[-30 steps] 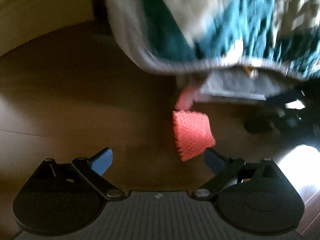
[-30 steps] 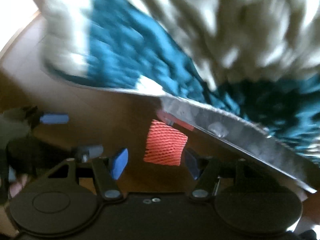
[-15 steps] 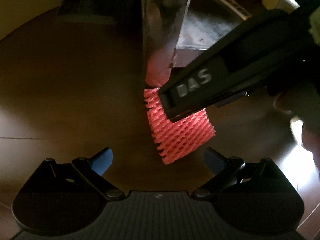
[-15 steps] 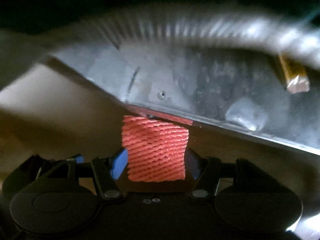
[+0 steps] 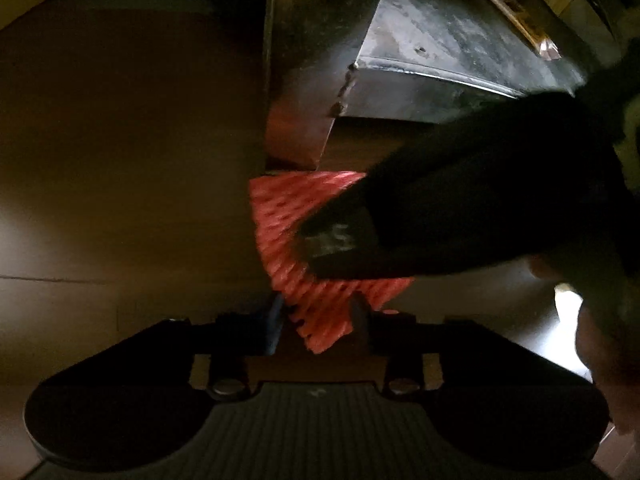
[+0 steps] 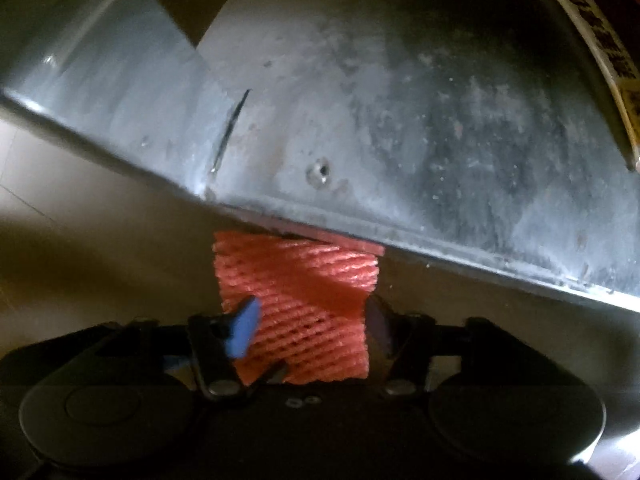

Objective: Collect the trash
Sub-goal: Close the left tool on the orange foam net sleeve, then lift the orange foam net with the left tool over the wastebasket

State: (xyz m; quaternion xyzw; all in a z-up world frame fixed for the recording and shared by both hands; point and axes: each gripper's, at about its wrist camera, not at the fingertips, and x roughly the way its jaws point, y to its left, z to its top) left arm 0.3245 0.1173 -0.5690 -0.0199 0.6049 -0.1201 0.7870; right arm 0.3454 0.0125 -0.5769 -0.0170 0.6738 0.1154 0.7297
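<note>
A red foam net sleeve lies on the brown floor, its far end under a grey metal frame. My left gripper has its fingers closed on the sleeve's near corner. In the right wrist view the sleeve sits between the fingers of my right gripper, which press on its two sides. The right gripper's black body crosses over the sleeve in the left wrist view and hides its right part.
The grey metal frame hangs low just above and beyond the sleeve. A vertical metal leg stands behind it. Brown wooden floor spreads to the left. It is dark here.
Both grippers have moved in on the sleeve. The left gripper's fingers have shut from wide open onto its near corner. The right gripper's fingers have closed in on its sides.
</note>
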